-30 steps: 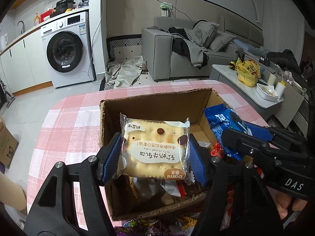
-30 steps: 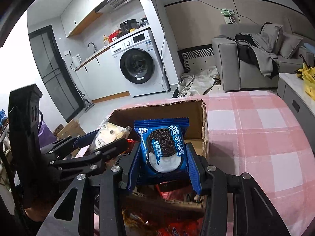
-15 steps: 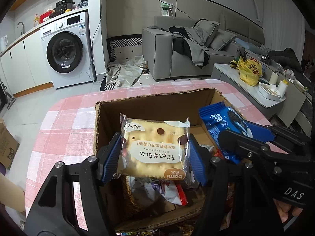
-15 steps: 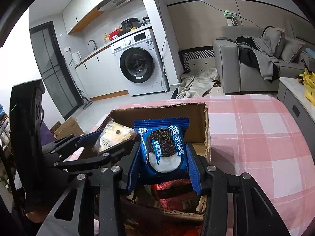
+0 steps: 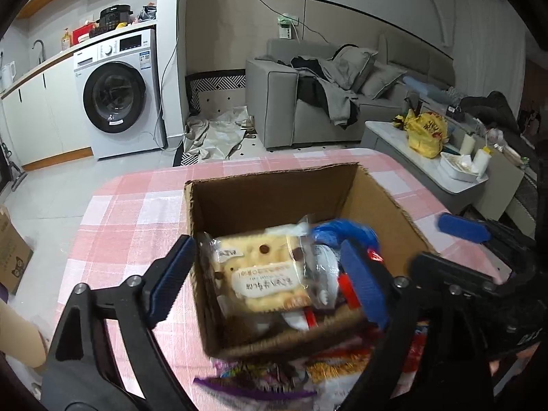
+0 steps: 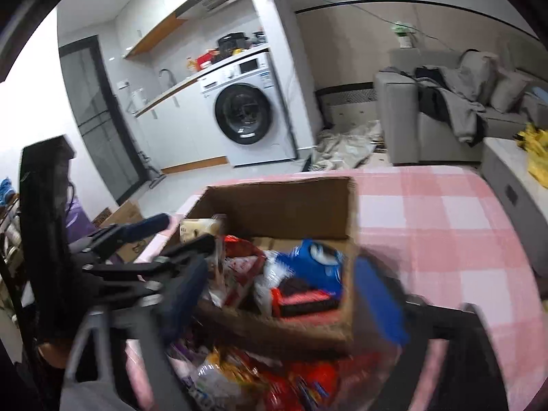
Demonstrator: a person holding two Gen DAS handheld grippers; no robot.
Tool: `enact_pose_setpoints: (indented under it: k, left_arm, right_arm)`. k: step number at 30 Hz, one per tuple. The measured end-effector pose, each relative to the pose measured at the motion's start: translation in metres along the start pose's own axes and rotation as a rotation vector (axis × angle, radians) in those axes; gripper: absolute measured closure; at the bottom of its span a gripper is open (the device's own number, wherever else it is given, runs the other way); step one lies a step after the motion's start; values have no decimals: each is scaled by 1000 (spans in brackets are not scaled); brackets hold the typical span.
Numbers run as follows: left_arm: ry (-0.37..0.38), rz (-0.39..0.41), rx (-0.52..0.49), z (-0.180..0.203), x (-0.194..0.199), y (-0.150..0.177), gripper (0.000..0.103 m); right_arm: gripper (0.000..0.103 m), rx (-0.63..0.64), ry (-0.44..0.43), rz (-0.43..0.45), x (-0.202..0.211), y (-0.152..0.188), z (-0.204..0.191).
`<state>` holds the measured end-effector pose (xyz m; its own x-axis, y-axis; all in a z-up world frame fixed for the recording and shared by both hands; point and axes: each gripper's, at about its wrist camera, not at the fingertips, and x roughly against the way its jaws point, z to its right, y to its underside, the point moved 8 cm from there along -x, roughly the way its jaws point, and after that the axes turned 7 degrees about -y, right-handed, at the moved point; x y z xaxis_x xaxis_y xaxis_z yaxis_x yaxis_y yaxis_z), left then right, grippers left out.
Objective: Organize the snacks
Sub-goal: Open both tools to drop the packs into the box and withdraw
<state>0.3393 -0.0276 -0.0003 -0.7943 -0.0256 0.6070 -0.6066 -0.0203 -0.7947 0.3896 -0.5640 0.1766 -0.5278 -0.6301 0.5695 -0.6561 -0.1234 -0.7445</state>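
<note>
An open cardboard box (image 5: 274, 176) stands on the pink checked table. My left gripper (image 5: 267, 250) hangs over its near side, jaws opening. The cream biscuit packet (image 5: 263, 270) lies loose in the box between the blue pads, touched by neither. Beside it is the blurred blue cookie packet (image 5: 342, 233). In the right wrist view my right gripper (image 6: 281, 291) is opening wide above the box (image 6: 281, 202). The blue cookie packet (image 6: 315, 263) rests free on red packets inside. The biscuit packet (image 6: 202, 227) shows at the box's left, by the left gripper's fingers (image 6: 150, 224).
Several loose snack bags (image 6: 274, 376) lie on the tablecloth (image 6: 445, 212) in front of the box. Beyond the table are a washing machine (image 5: 116, 92), a grey sofa (image 5: 325, 96) and a low table with a yellow bag (image 5: 424, 133). A carton (image 5: 10, 253) sits on the floor at left.
Both grippers were shut on their packets and have opened. The biscuit packet and the blue cookie packet have dropped into the box. Both views have drawn back slightly.
</note>
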Motion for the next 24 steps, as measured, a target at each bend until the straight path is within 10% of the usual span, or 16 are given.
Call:
enact_pose_setpoints:
  k: [24]
  left_arm:
    - [-51, -51, 12, -18, 99, 91, 1]
  right_arm:
    - [0, -7, 94, -129, 56, 94, 3]
